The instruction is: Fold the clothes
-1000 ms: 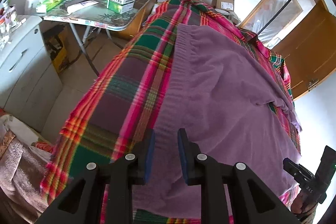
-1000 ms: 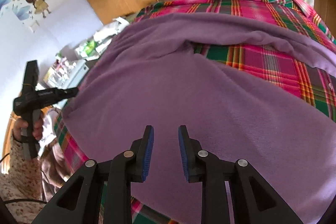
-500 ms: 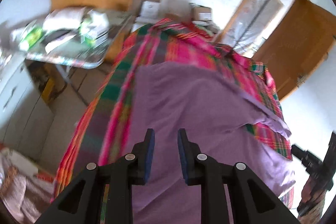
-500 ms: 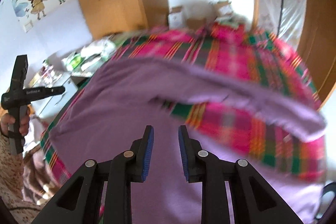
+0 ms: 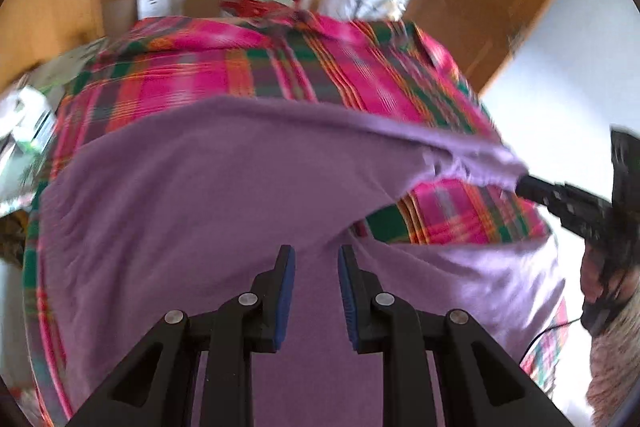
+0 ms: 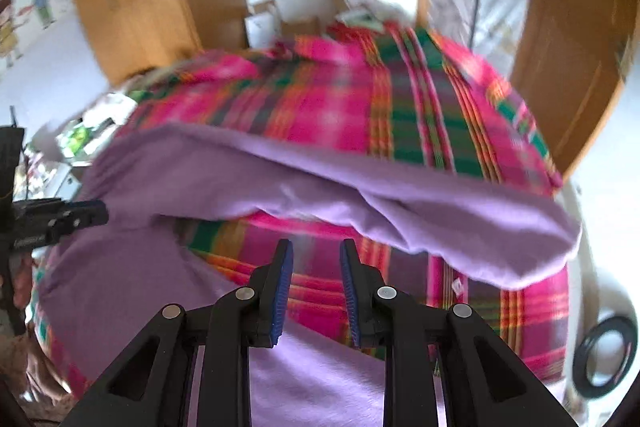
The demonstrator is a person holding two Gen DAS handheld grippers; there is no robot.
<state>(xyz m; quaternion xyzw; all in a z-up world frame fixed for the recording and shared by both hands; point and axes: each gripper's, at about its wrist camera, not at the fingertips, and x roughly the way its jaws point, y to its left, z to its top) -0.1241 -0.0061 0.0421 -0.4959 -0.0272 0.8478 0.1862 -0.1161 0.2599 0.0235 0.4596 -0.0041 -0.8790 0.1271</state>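
On the plaid bed (image 5: 280, 75) we hover both grippers, jaws narrowly parted and empty; grabbing the purple garment (image 5: 192, 195) off-corner risks a skewed fold.

Both wrist views close over bed (image 5: 360, 75)

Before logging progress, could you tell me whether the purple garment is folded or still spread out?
Spread out: the purple garment lies across the plaid bedspread, legs splayed apart.

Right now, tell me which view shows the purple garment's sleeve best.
The right wrist view: the sleeve stretches across the plaid blanket with its cuff end visible. In the left wrist view the sleeve is partly seen, its end running up to the right gripper.
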